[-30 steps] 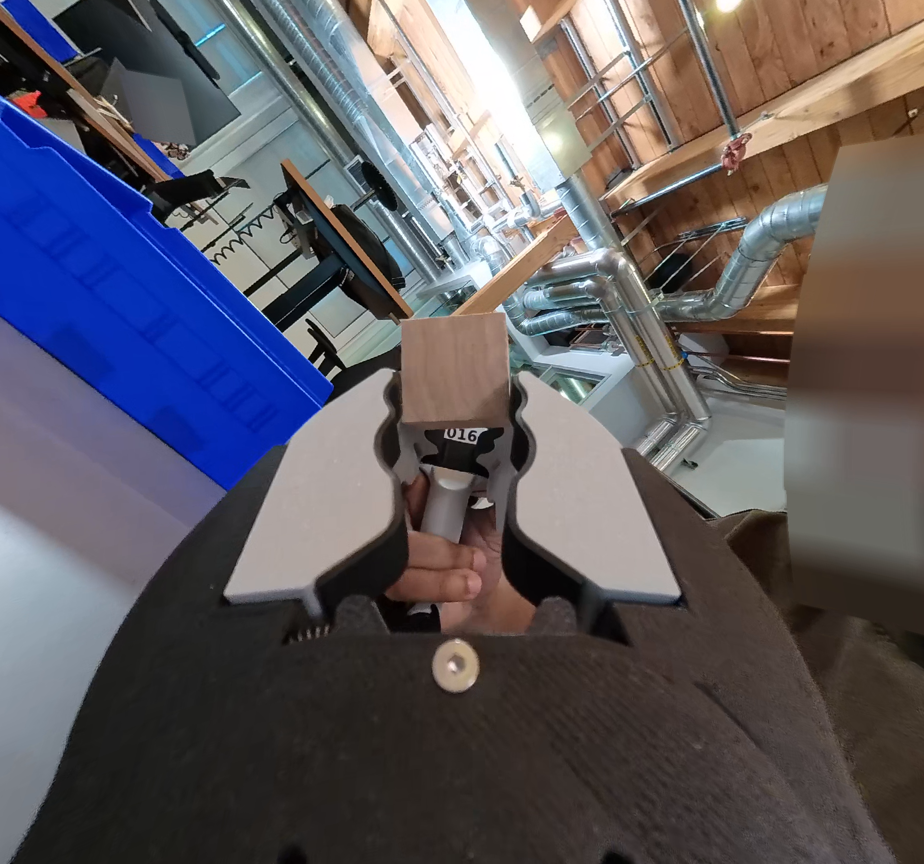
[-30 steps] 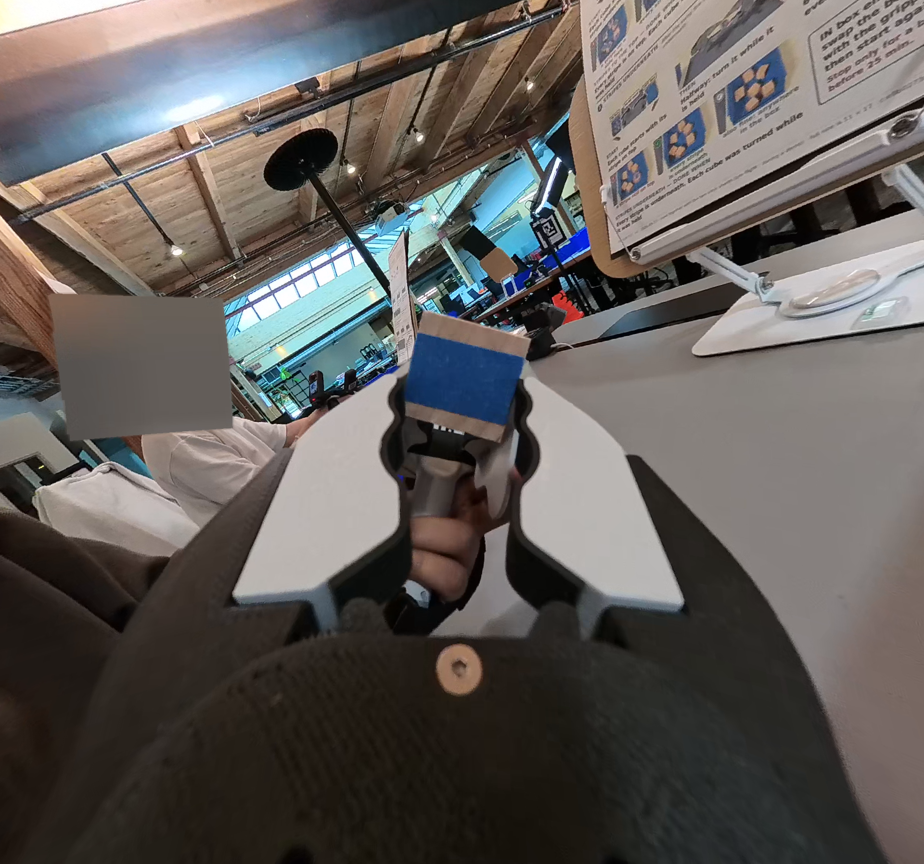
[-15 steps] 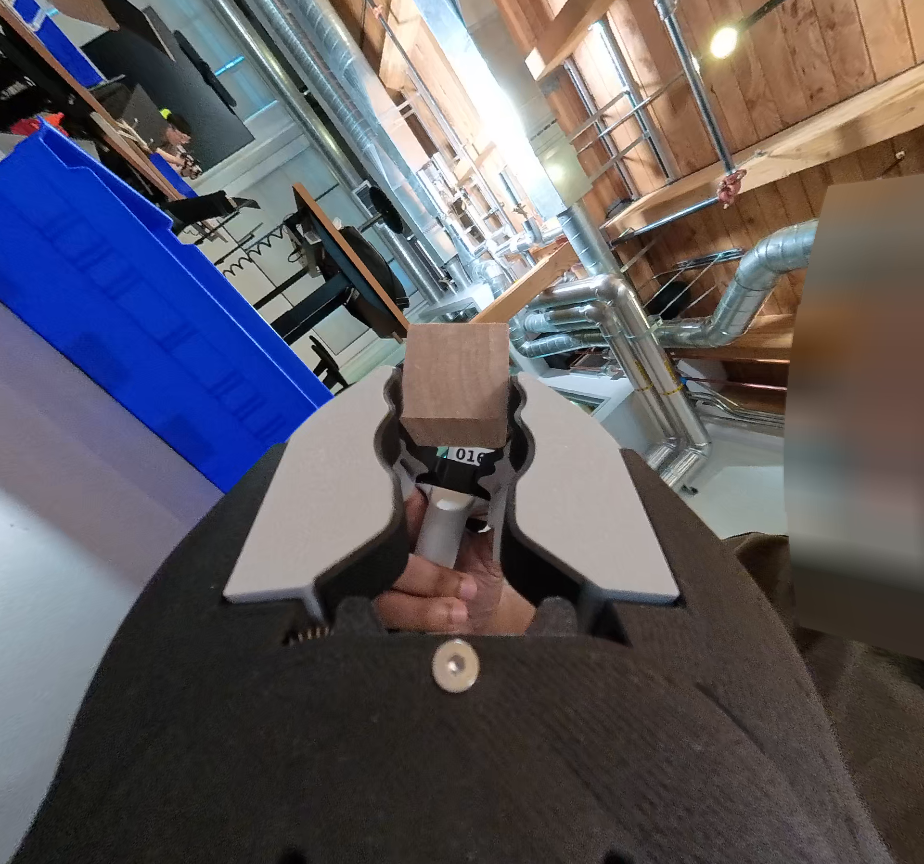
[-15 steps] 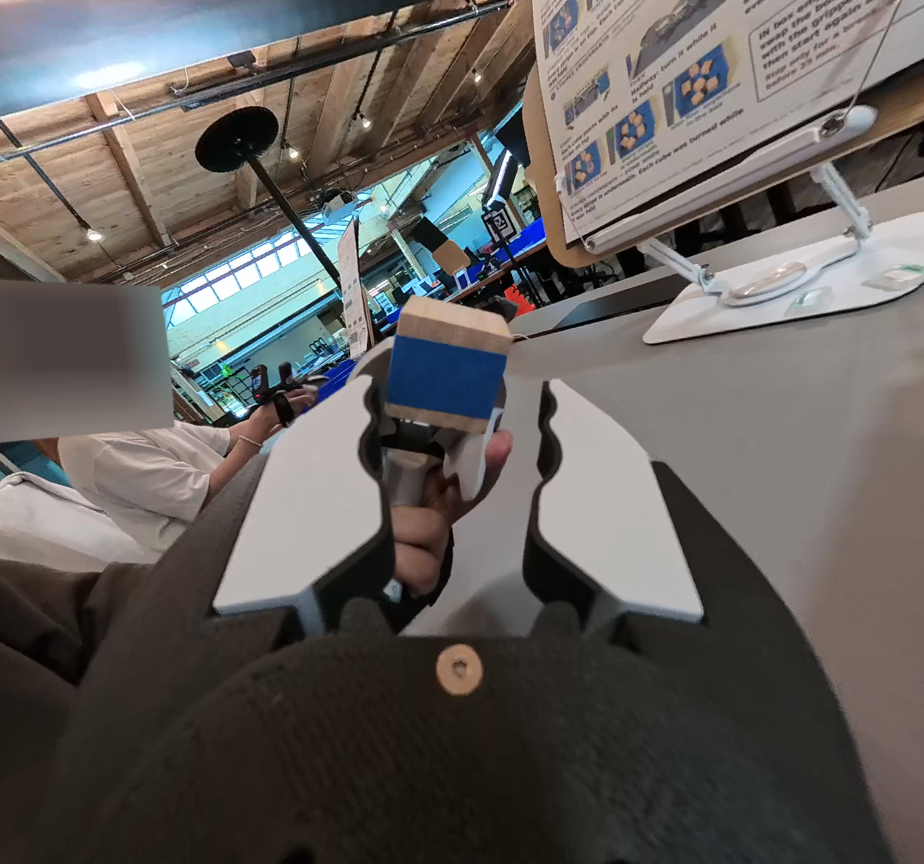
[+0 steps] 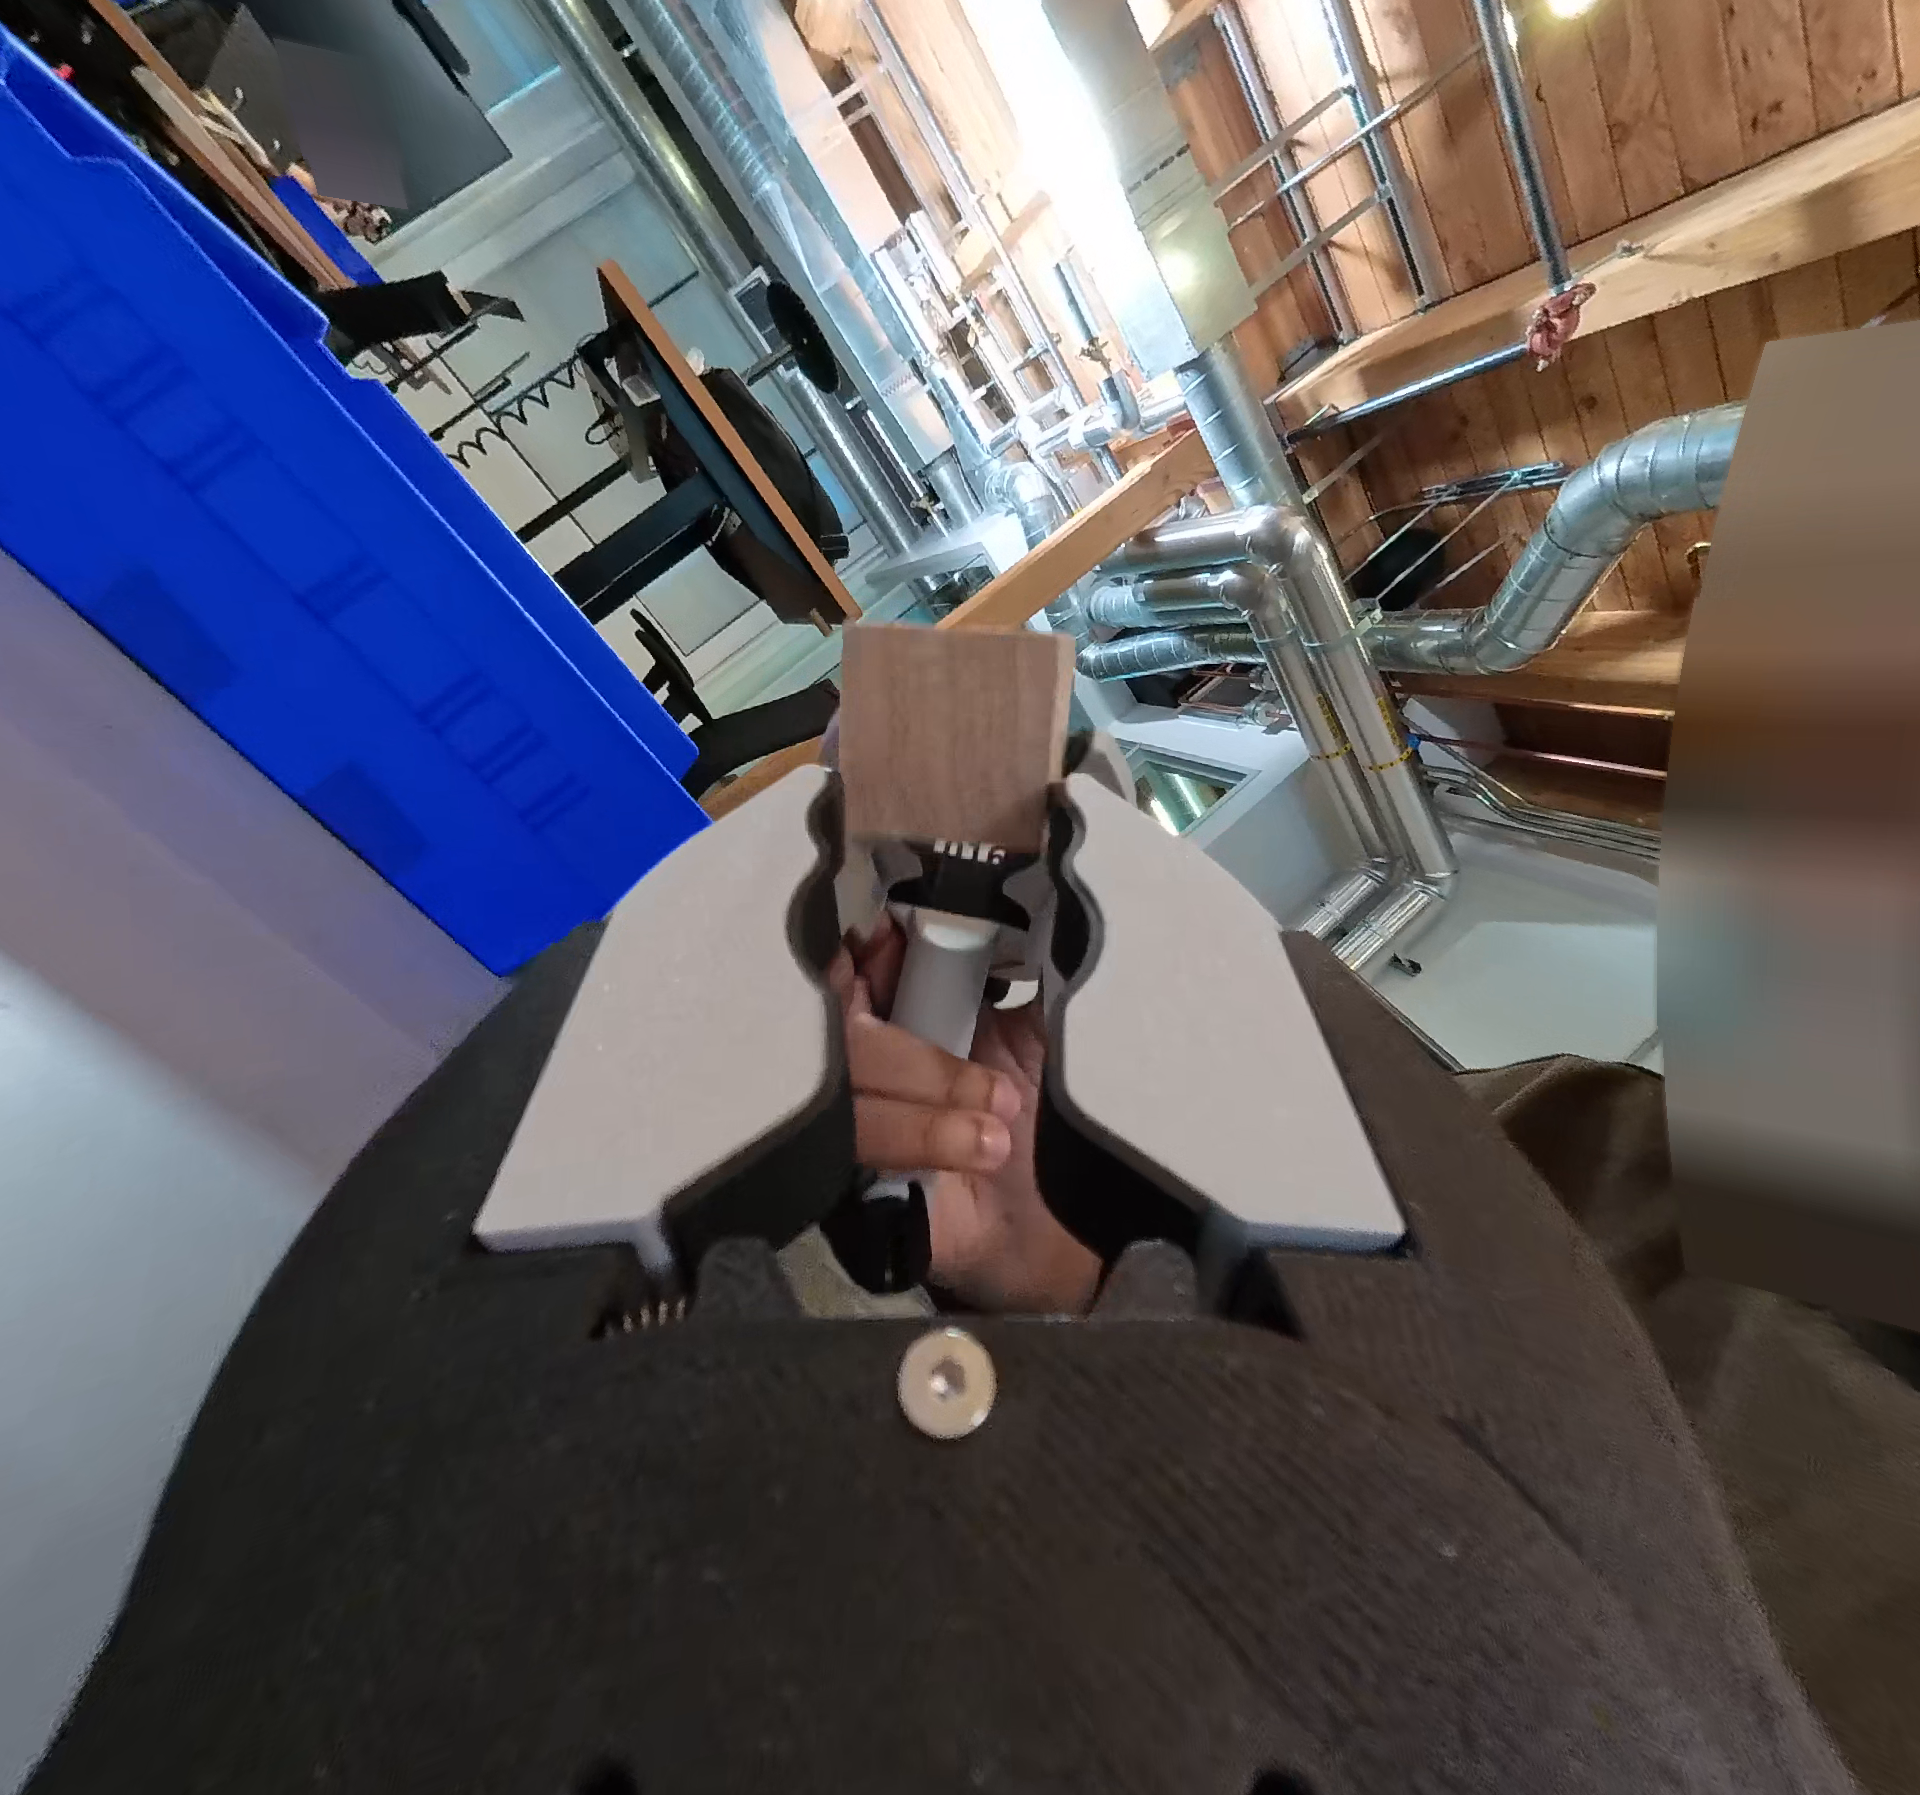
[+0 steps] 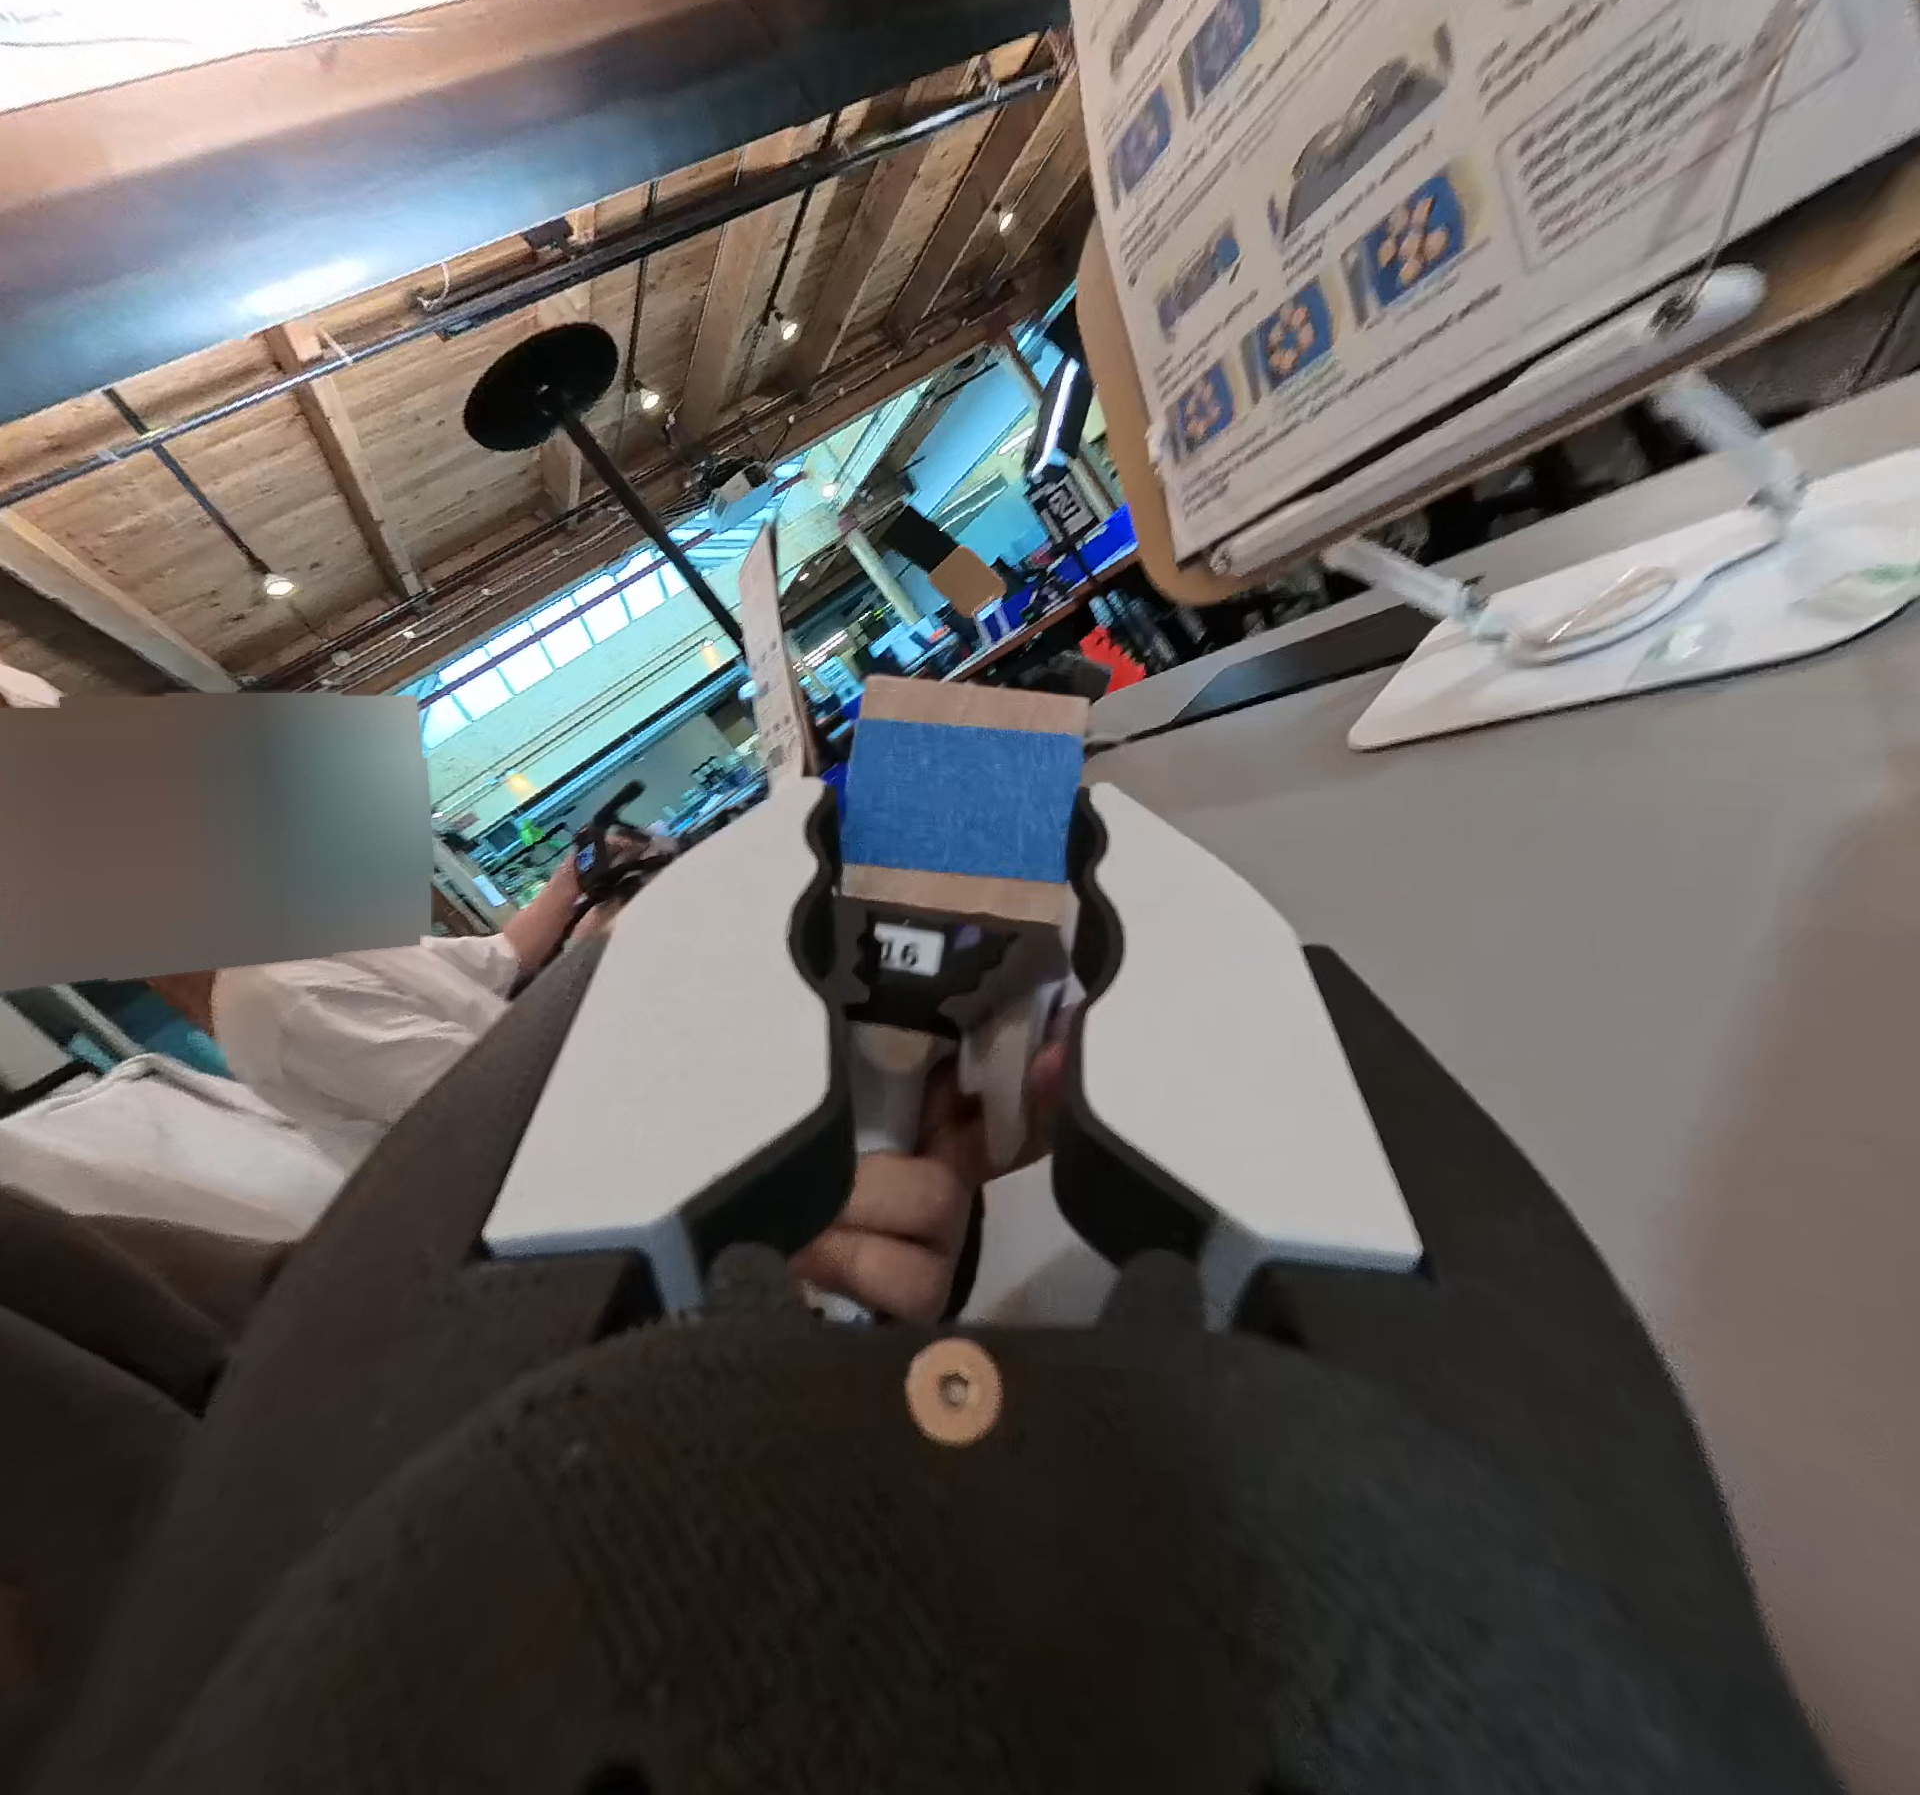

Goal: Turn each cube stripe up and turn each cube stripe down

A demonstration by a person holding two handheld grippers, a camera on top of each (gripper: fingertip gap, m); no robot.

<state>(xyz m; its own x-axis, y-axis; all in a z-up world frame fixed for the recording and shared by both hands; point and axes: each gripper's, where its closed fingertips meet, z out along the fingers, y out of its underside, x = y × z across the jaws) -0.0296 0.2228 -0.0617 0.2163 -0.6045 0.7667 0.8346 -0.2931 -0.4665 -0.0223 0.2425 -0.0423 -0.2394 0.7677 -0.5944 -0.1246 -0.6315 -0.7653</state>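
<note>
**Both grippers back on the same cube, mid-air handoff**

Left wrist view first: the left gripper point(image 5: 951, 800) has its jaws pinched on the wooden cube point(image 5: 954, 732), which sits at about 12 o'clock from the fingertips, held up in the air. Only a plain wood face points at this camera, no stripe. Compared with half a second ago that grip looks the same; the view has just tilted a bit. The blue bin point(image 5: 312, 540) is off at 9 to 10 o'clock, and through the gap at 6 o'clock you can see the person's other hand point(image 5: 956, 1122) on its handle.

Right wrist view: here's the actual change. Half a second ago the right gripper point(image 6: 961, 836) had its jaws spread, with the cube clear of the right-hand one. Now they've closed back in and press both sides of the cube point(image 6: 961, 810), blue stripe point(image 6: 956, 805) facing this camera, again at 12 o'clock. The instruction sheet on its stand point(image 6: 1455, 187) is up at 1 to 2 o'clock over the grey table point(image 6: 1558, 914).

My read: that was a regrip, so the cube can be rolled to a new stripe orientation. Both ends clamp it now, so one has to let go next.
</note>
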